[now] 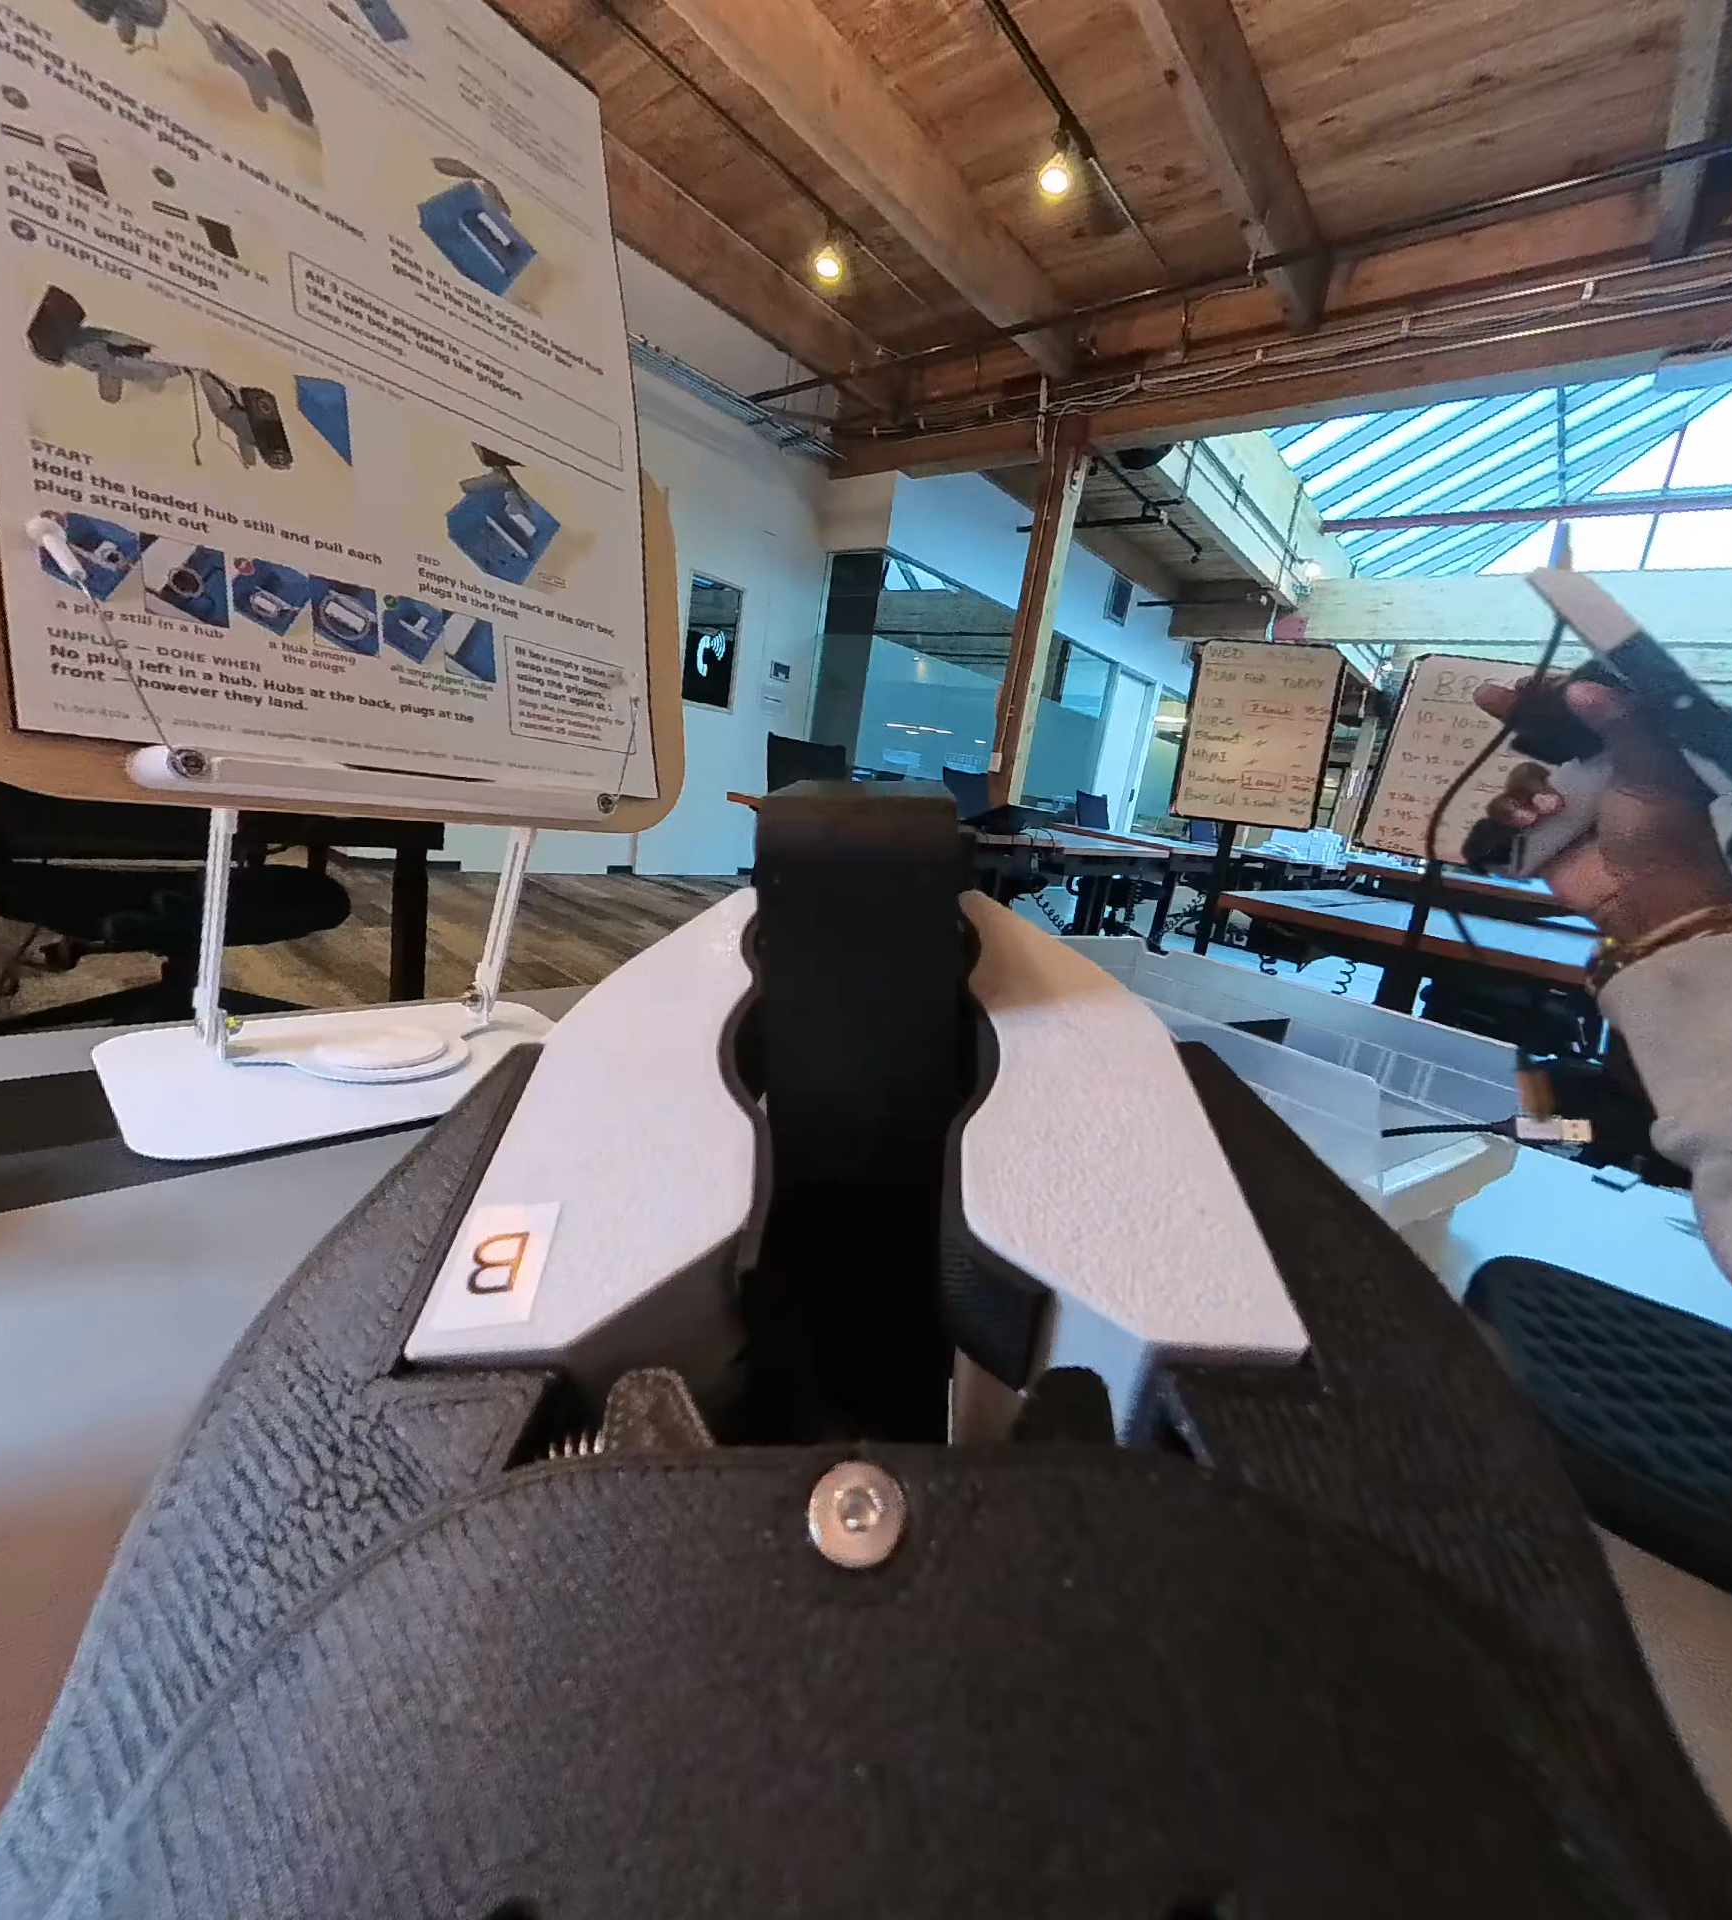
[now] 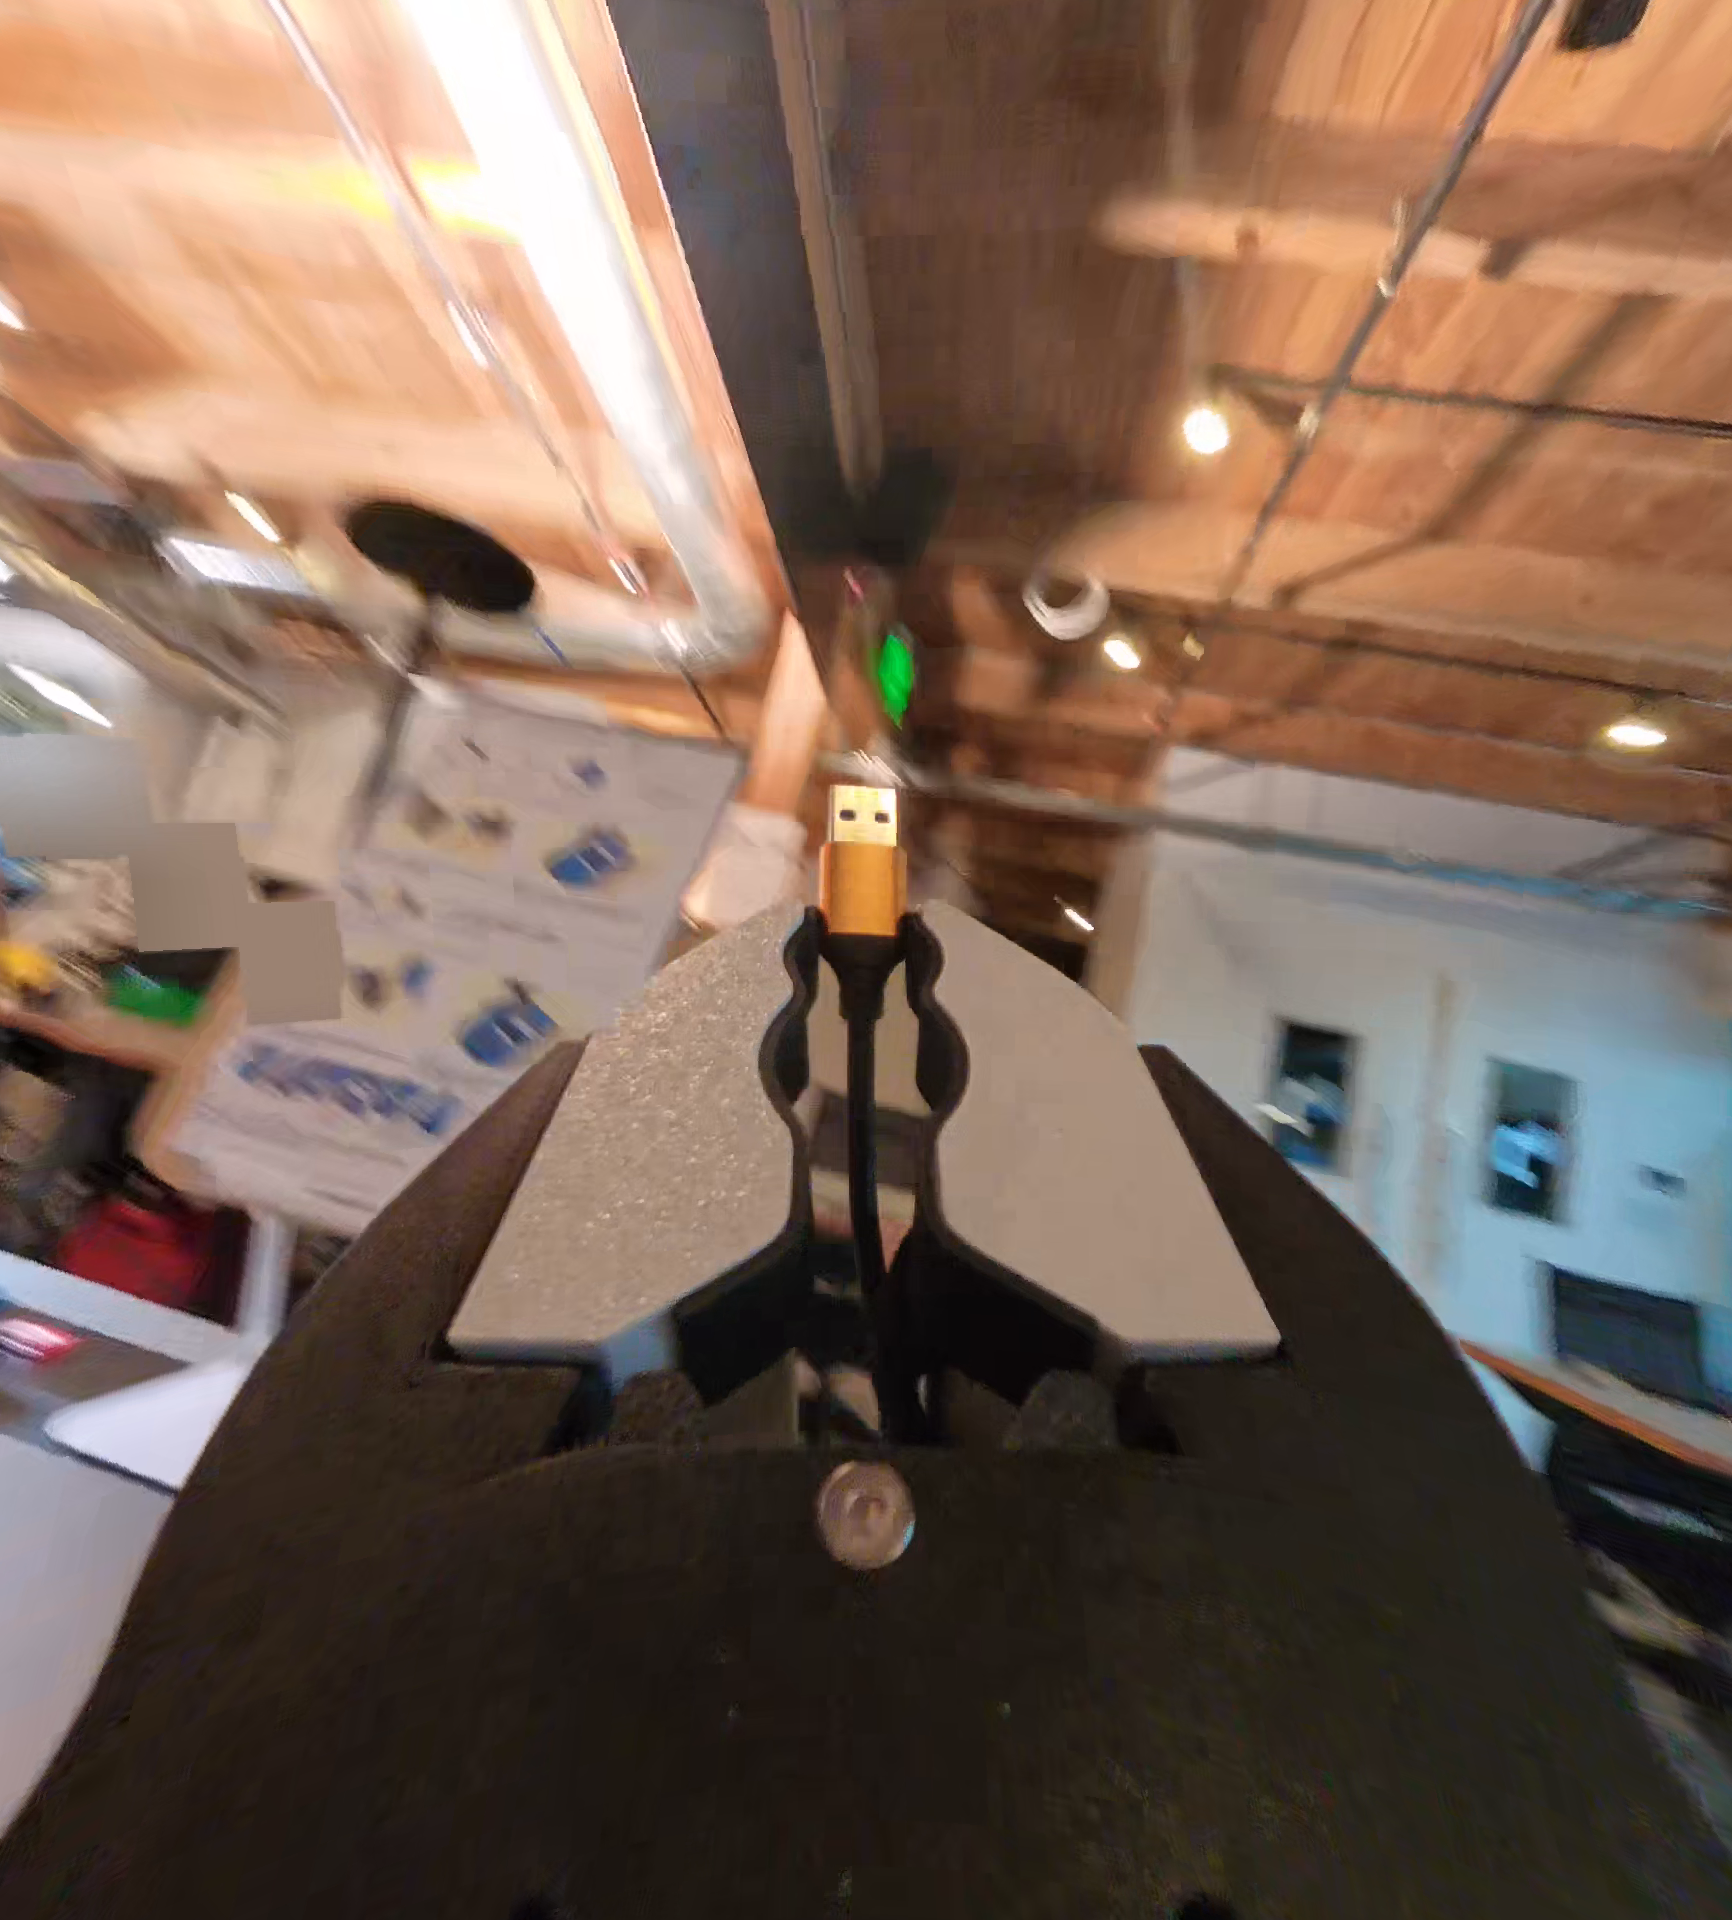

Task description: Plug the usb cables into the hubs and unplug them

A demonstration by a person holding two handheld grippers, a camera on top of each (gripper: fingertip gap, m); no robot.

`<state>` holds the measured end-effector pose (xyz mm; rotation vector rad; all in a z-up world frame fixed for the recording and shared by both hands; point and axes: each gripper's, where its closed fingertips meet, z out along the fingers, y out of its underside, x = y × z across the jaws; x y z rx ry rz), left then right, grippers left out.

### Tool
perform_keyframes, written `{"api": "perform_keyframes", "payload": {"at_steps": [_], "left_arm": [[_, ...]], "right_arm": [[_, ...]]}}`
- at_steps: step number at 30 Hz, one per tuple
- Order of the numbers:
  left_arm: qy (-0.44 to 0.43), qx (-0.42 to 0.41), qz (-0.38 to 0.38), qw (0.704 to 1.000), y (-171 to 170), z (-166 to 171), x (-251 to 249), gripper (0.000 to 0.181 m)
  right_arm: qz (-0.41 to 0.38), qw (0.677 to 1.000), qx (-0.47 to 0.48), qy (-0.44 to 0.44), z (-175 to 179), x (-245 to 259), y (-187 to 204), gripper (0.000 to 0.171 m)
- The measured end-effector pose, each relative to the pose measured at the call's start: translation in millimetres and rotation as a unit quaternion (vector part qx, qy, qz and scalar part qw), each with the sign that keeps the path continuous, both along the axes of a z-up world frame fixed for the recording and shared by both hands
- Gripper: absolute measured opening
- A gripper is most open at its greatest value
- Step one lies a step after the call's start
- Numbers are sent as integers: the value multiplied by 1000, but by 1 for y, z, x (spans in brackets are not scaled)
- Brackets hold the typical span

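Observation:
In the left wrist view, my left gripper (image 1: 857,904) is shut on a black hub (image 1: 857,1039). The hub stands upright between the fingers and rises a little past the tips, above the grey table (image 1: 62,1351). In the right wrist view, my right gripper (image 2: 862,920) is shut on a USB cable's plug (image 2: 862,842), gripping its gold collar. The metal end points up toward the ceiling, and the black cable (image 2: 864,1143) runs back between the fingers. The left wrist view shows a hand (image 1: 1610,821) holding the right gripper raised at the far right. Another gold plug (image 1: 1553,1130) hangs below it.
An instruction sheet (image 1: 301,416) on a white stand (image 1: 322,1081) is at the left on the table. Clear plastic bins (image 1: 1340,1049) sit to the right behind the hub. A black mesh chair (image 1: 1620,1382) is at the lower right. Desks and whiteboards (image 1: 1257,738) stand far behind. My right fingertips sit around 45 centimeters from my left ones.

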<state>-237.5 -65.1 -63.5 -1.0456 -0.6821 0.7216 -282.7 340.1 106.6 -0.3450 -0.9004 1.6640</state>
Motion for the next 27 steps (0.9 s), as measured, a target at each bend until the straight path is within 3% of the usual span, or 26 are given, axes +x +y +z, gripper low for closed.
{"api": "perform_keyframes", "payload": {"at_steps": [1,3,6,10,13,18,21,24,27], "left_arm": [[-1,-1,3,1000,-1,-1,-1,31],[0,-4,8,1000,-3,-1,-1,30],[-1,-1,9,1000,-5,0,-1,30],[-1,2,6,1000,-6,1,0,30],[2,-4,8,1000,-5,1,1,31],[-10,-6,5,1000,-4,-4,-2,30],[-10,-10,4,1000,-3,-4,-2,31],[-19,-12,2,1000,-2,-7,-3,31],[-24,-11,-6,1000,0,-8,-4,31]], "right_arm": [[44,999,-8,21,-1,5,-3,15],[56,998,18,21,-13,-1,-7,15],[36,989,129,-60,-57,-32,-23,15],[46,938,248,-237,-129,-61,-35,16],[47,849,335,-406,-190,-61,-33,16],[85,643,348,-677,-280,-35,-28,18],[107,575,328,-742,-298,-32,-35,33],[104,611,317,-718,-286,-47,-42,60],[83,698,315,-638,-249,-63,-49,82]]}}
